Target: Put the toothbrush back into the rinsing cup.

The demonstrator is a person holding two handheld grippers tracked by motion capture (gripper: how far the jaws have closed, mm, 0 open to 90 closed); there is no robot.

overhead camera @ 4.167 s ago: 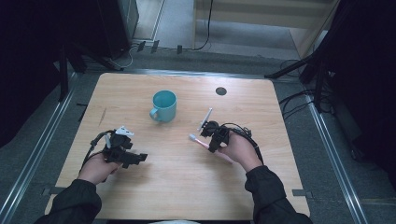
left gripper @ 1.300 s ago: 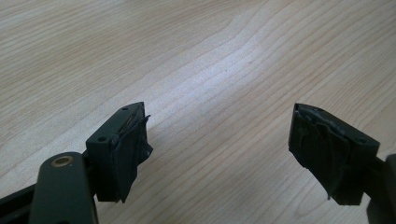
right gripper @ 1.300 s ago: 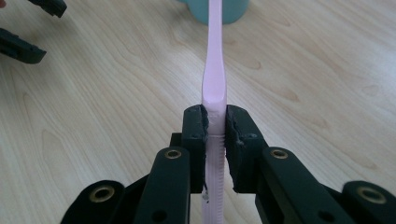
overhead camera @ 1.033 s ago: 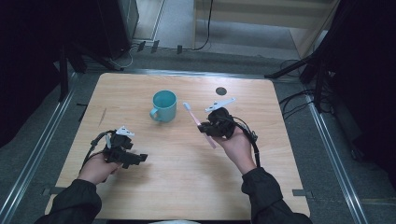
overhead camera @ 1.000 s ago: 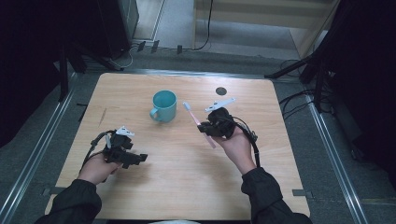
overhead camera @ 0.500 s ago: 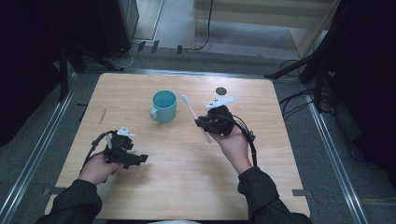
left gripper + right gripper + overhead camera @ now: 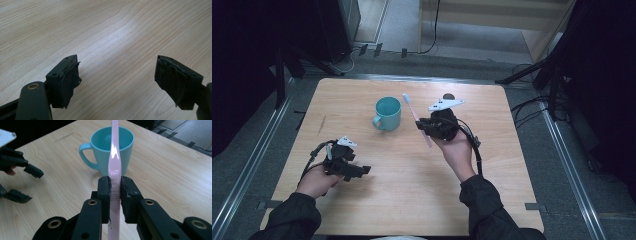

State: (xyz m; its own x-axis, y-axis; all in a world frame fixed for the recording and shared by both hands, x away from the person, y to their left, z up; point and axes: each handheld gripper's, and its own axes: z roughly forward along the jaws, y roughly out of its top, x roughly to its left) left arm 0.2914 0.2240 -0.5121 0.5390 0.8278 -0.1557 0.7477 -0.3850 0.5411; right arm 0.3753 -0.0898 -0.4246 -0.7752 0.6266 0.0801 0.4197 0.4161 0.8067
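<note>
With its jaws clamped on the pink toothbrush [image 7: 114, 157], the right gripper [image 7: 115, 185] should tip the head over the teal mug [image 7: 388, 113] at its 10 o'clock, while the left gripper [image 7: 117, 82] rests wide open on the tabletop [image 7: 492, 165].

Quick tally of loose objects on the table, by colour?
Teal: 1, the mug
Pink: 1, the toothbrush, clamped in the right hand-held gripper
Total: 2

Hand-held gripper [image 7: 115, 186] clamps pink toothbrush [image 7: 114, 162] before teal mug [image 7: 108, 148].
</note>
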